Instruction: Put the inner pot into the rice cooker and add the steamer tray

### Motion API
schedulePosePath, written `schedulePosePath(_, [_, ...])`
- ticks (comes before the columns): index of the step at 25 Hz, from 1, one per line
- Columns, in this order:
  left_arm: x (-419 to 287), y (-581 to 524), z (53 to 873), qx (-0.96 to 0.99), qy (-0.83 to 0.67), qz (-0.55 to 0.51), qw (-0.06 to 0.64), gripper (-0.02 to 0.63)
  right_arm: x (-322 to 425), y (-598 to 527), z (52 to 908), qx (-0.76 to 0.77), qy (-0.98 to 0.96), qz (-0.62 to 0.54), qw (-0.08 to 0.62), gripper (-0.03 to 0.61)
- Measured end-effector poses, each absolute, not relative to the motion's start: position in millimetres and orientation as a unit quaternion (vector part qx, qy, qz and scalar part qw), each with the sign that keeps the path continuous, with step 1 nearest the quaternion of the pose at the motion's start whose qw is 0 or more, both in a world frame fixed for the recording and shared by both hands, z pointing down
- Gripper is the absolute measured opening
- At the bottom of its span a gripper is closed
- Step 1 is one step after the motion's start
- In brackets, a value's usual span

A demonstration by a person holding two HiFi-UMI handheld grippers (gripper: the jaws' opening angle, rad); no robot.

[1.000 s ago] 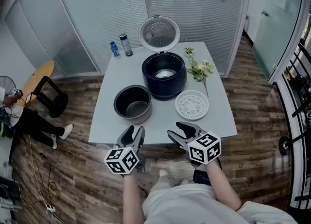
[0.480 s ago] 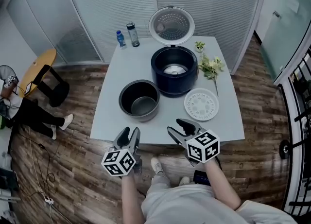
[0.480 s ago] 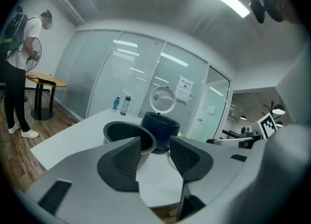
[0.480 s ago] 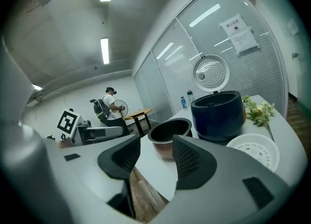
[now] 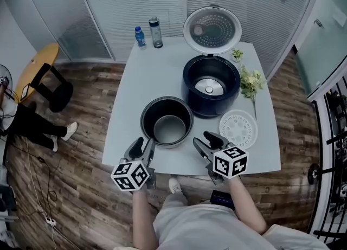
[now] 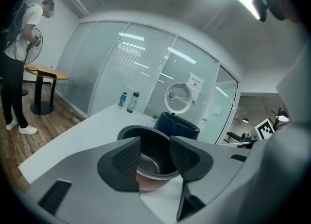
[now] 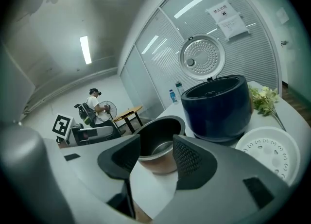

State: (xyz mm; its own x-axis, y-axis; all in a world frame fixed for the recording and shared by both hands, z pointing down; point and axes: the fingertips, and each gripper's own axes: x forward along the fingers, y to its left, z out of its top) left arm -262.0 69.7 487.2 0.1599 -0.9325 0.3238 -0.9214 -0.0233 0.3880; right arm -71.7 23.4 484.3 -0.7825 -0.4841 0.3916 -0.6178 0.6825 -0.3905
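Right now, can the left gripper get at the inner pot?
Probably yes. The left gripper hangs off the near edge of the table, jaws apart and empty, and the inner pot stands straight ahead of it near that edge. Nothing lies between them; the rice cooker sits beyond the pot.

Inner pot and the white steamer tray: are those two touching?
Apart. The head view shows a strip of bare table between the inner pot and the steamer tray.

Left gripper (image 5: 143,145), right gripper (image 5: 204,139): jaws apart
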Motion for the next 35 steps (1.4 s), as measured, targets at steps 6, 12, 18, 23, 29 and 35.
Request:
schedulePosePath(6, [-294.3,38.9,503.5,0.711,-0.644,-0.007,0.283,0.192,-100.5,-2.8,500.5,0.314,-0.898,0.268,0.149,0.204])
schedulePosePath(12, [-311.5,20.6,526.3,0.712,-0.633,0.004,0.305,0.192,-107.3,-14.7,521.1,0.336,-0.882,0.288,0.160,0.204])
schedulePosePath(18, [-329.5,6.7,544.6,0.714,-0.622,0.014,0.321,0.192,-109.8,-22.1,535.3,0.361,-0.866,0.308,0.156,0.204])
schedulePosePath(23, [-333.9,-11.5,551.6,0.723,-0.608,0.027,0.325,0.192,-111.2,-28.1,540.8,0.380,-0.854,0.323,0.146,0.204])
schedulePosePath(29, [-334.8,-25.3,564.4,0.726,-0.600,0.041,0.333,0.189,-113.6,-28.5,548.8,0.400,-0.845,0.323,0.150,0.204])
schedulePosePath(35, [-331.4,-36.3,574.4,0.730,-0.589,0.046,0.344,0.173,-110.2,-33.7,559.6,0.412,-0.834,0.335,0.148,0.204])
